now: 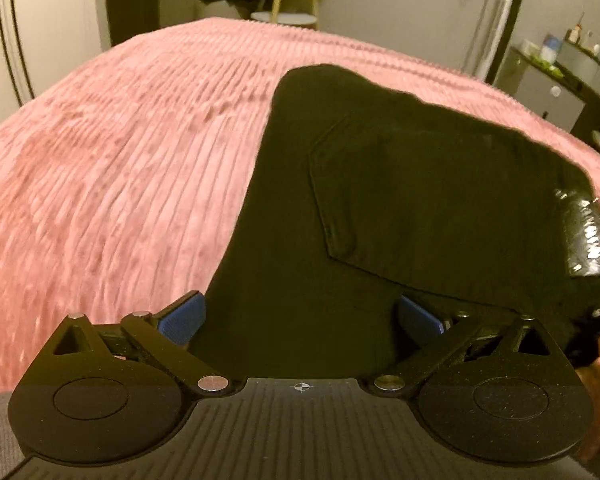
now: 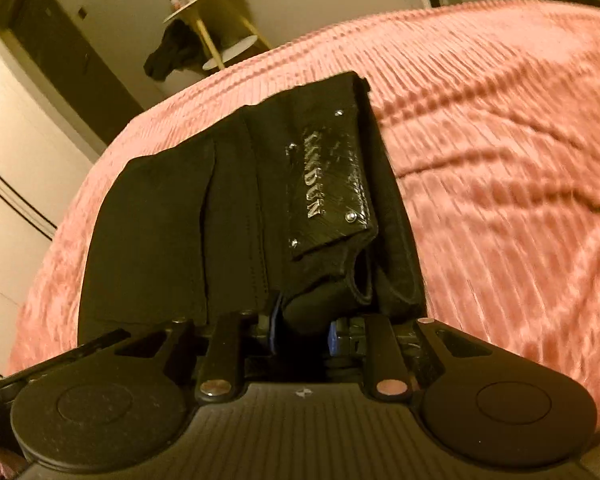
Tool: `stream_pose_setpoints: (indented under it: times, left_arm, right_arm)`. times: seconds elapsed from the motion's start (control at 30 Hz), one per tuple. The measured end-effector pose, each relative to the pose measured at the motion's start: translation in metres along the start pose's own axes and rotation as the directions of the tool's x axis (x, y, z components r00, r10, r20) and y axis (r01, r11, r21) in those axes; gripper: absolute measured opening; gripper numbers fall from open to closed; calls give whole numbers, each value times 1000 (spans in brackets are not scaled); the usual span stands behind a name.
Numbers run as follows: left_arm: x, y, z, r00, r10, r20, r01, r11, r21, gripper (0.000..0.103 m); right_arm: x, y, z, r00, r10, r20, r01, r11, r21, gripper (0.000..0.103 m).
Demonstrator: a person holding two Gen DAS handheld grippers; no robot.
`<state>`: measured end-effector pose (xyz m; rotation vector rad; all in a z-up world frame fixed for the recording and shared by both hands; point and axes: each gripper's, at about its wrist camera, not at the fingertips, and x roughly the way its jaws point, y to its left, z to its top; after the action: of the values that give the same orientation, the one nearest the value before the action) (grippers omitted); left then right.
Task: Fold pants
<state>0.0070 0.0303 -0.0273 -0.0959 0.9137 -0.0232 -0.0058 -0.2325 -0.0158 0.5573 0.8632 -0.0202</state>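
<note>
Folded black denim pants lie on a pink ribbed plush bedspread. The left gripper, blue pads spread wide, straddles the fabric's near edge. The right gripper is pinched tight on the waistband (beside a glossy black brand patch).

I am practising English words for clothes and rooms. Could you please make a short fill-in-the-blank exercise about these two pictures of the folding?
1. The folded black fabric pants lie on a ribbed bed cover whose colour is ____.
2. The glossy black patch on the waistband carries metal ____.
3. The right gripper is ____ on the pants.
4. The pads on the left gripper fingers are ____ in colour.

Missing words: pink; letters; shut; blue
</note>
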Motion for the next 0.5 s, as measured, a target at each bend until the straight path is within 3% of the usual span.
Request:
stream_pose_setpoints:
  times: [0.2, 0.27, 0.3, 0.4, 0.5]
  left_arm:
    - [-14, 13, 0, 998, -63, 14, 64, 996, -70, 103]
    - [-20, 19, 1, 996, -91, 21, 93, 990, -103, 103]
    - [-22, 21, 3, 994, -105, 25, 107, 987, -119, 103]
    - [-34, 30, 7, 990, -133, 46, 138, 979, -151, 103]
    - [-40, 37, 15, 986, -138, 95, 151, 976, -154, 103]
  right_arm:
    - [-28, -18, 3, 998, 57, -18, -55, 995, 83, 34]
    - [-40, -22, 4, 1000, -8, 1, 8, 998, 59, 62]
    - [-44, -26, 5, 999, -32, 15, 31, 998, 58, 65]
    - [-39, -45, 14, 1000, 22, -16, -19, 989, 150, 66]
    - [-31, -42, 22, 1000, 19, -15, -17, 992, 125, 66]
